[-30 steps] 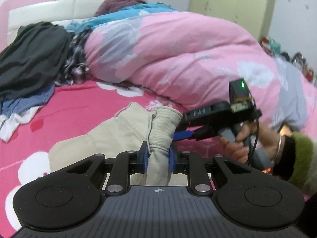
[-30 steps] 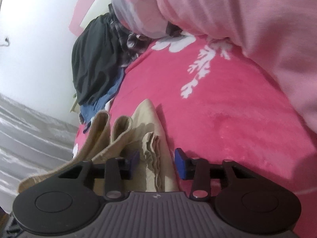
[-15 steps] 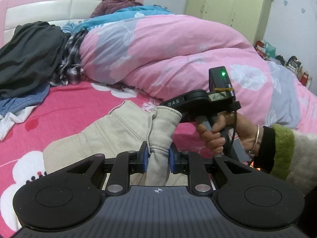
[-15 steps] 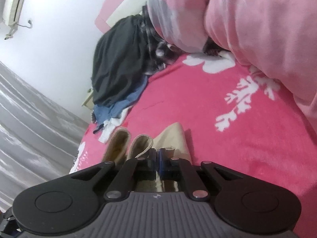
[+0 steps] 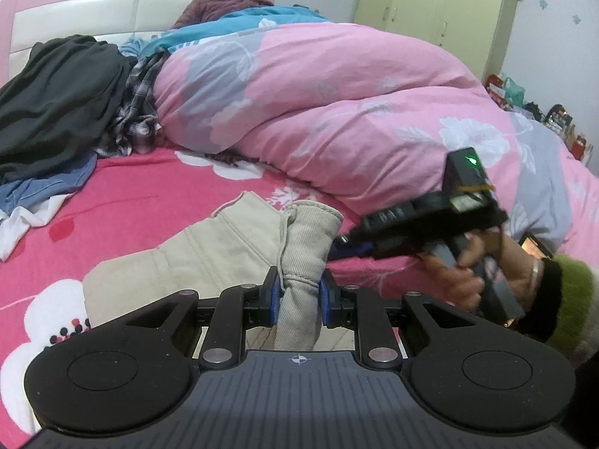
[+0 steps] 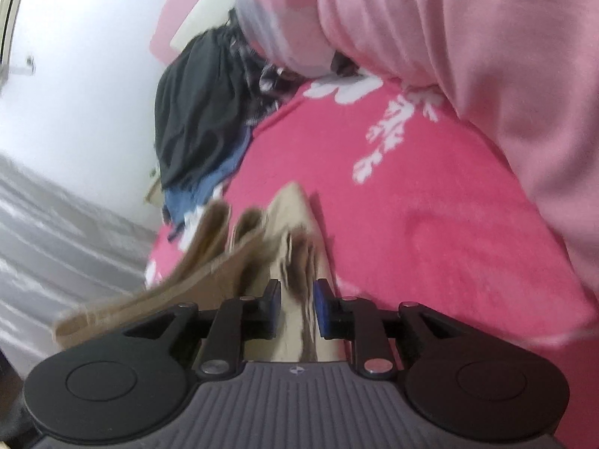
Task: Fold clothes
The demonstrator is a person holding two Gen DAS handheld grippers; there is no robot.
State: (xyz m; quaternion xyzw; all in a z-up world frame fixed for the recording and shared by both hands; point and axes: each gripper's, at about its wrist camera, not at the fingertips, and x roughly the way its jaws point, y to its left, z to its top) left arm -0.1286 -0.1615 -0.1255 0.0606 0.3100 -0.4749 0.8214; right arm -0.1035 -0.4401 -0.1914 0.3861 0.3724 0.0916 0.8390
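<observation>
Beige trousers lie on the pink bedsheet; left gripper pinches a bunched fold, right gripper grips another, blurred.

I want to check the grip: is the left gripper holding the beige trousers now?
Yes, the left gripper is closed on a bunched fold of the beige trousers.

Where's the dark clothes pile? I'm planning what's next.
Left wrist view, far left: the dark pile lies by the headboard, against the pink duvet.
</observation>
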